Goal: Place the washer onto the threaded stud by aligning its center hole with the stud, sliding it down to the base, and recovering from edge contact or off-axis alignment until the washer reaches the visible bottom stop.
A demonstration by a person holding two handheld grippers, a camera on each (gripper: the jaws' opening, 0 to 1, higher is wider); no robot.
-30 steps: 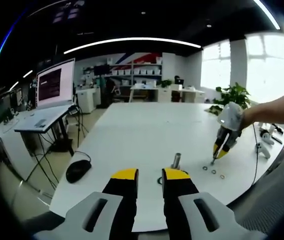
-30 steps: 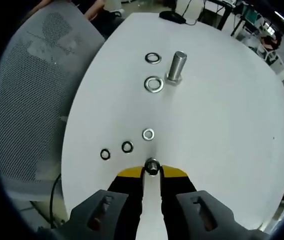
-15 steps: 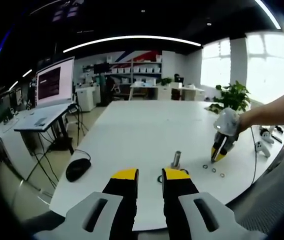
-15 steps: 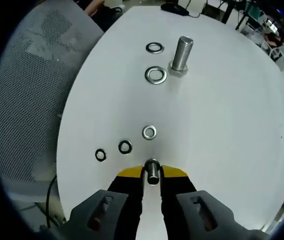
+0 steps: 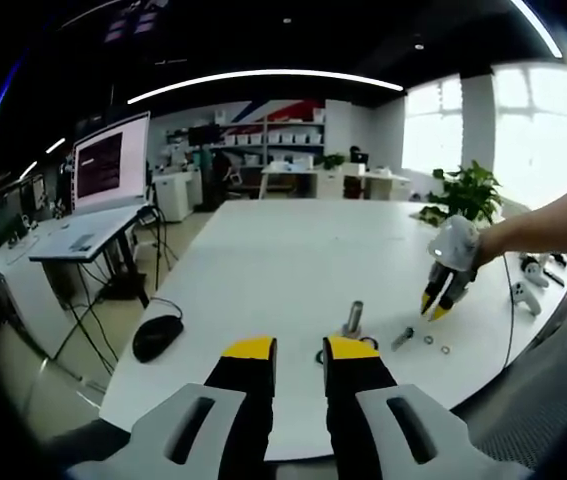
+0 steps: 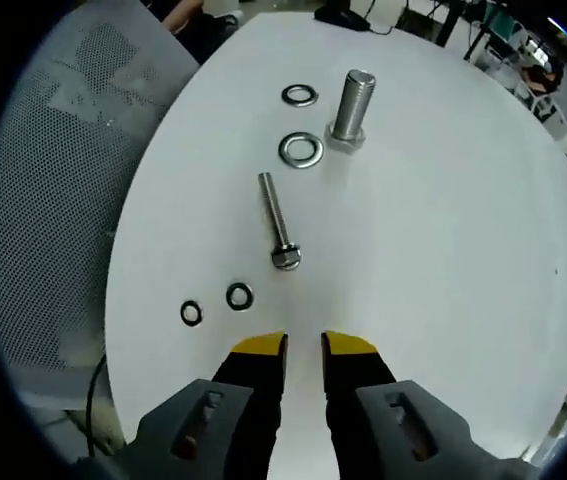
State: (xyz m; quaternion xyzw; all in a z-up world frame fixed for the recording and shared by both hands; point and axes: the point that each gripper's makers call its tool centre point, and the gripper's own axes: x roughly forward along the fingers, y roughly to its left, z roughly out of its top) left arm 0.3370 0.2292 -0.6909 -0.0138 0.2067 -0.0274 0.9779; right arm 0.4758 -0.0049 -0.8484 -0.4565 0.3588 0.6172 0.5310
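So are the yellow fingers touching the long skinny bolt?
Apart. The right gripper view shows white table between the right gripper and the small bolt lying flat.

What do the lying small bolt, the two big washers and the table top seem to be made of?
Small bolt: bright silvery metal, probably steel, with glints along the shank. Big washers: the same shiny grey metal, perhaps plated. Table top: smooth matte white, likely laminate; the pictures leave it open.

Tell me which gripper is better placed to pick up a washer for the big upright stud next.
Probably the right gripper. Its jaws are open and empty, pointing down at the table, with two small washers just ahead, two large washers by the stud. The left gripper sits low at the table edge.
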